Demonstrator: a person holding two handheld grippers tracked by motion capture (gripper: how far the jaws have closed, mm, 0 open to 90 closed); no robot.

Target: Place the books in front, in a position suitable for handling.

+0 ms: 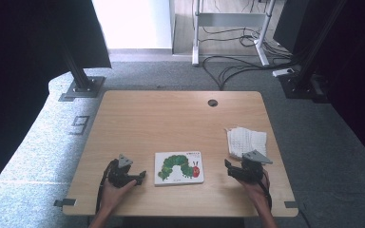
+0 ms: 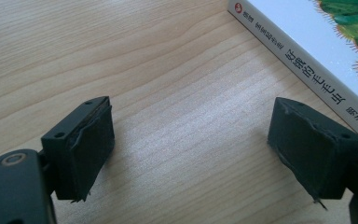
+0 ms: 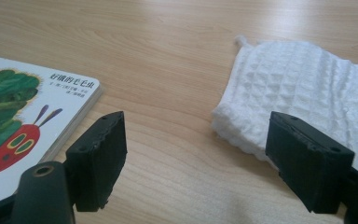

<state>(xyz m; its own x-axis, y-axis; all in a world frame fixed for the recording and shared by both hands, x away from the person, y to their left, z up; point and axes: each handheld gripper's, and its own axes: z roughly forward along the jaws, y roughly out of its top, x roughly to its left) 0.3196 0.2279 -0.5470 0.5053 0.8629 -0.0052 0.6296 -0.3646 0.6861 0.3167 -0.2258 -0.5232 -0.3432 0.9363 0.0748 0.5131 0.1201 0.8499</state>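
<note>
**Near the table's front edge: a picture book between two open grippers**

Between our two hands, the picture book (image 1: 178, 167) lies flat on the wooden table (image 1: 171, 118), cover up, with a green caterpillar and its red head drawn across a white ground. It sits towards the near edge, roughly midway along the table's width.

On its left we hold the left gripper (image 1: 140, 177) low over the wood, tilted inward so that it points at the book's spine side. Our left hand (image 1: 116, 187) wraps the body from below, forearm coming up from the bottom edge. Its jaws stand wide apart with bare wood between them; in the left gripper view (image 2: 191, 144) the book's spine (image 2: 307, 60) runs just past the far jaw, and we cannot tell whether that jaw touches it.

On the right, the right gripper (image 1: 229, 166) also points inward towards the book, close to the tabletop, our right hand (image 1: 256, 185) behind it. Its jaws are likewise spread and hold nothing. The right gripper view (image 3: 196, 149) sets the book's corner (image 3: 81, 91) beside one jaw and a folded white waffle cloth (image 3: 307, 93) behind the other, the cloth's near edge hidden by that jaw.

Both gripper views cut the book off, and its printed characters are too small for us to read.
</note>
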